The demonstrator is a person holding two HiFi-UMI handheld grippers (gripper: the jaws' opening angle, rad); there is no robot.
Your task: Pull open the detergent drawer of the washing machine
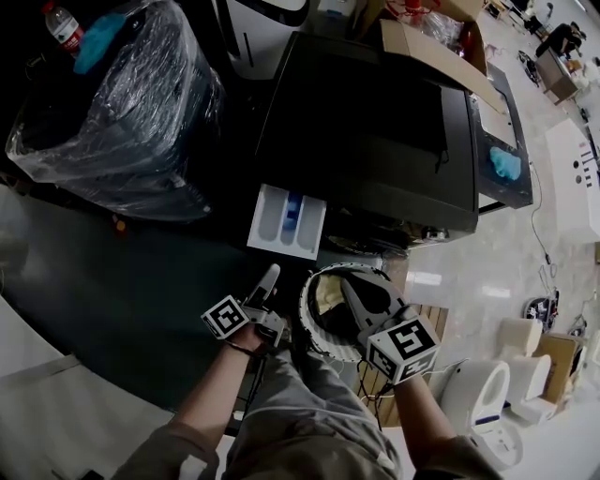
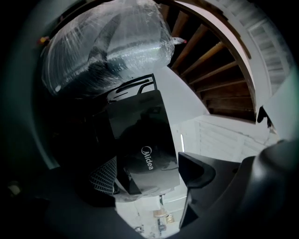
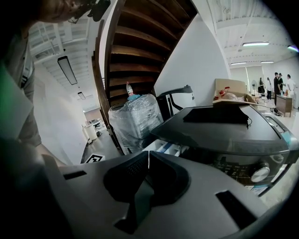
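- Two grippers sit low in the head view. The left gripper (image 1: 265, 298) is at lower centre and the right gripper (image 1: 356, 298) is just to its right.
- In its own view the left gripper (image 2: 145, 172) has its jaws set wide with nothing clamped. A glossy black panel (image 2: 142, 140) with a Midea logo shows through the gap.
- In the right gripper view the right gripper (image 3: 146, 161) has its jaws pressed together. Only a thin slit shows between them, and nothing is held.
- A round white-rimmed door (image 1: 306, 317) lies behind the right gripper. Something pale yellow shows inside it, too dim to identify.
- The detergent drawer (image 1: 286, 220) is just above the grippers, at the centre of the frame. It stands pulled out of the machine's front and neither gripper touches it. Its white compartments are exposed, and one holds something blue.
- The dark washing machine (image 1: 375, 122) fills the upper centre.
- A cardboard box (image 1: 436, 52) rests open on the machine's far right corner, with red and clear items inside.
- A blue cloth (image 1: 506, 164) lies on a dark surface at the right.
- A plastic-wrapped bundle (image 1: 122, 112) fills the upper left, and a bottle (image 1: 64, 26) stands at its top.
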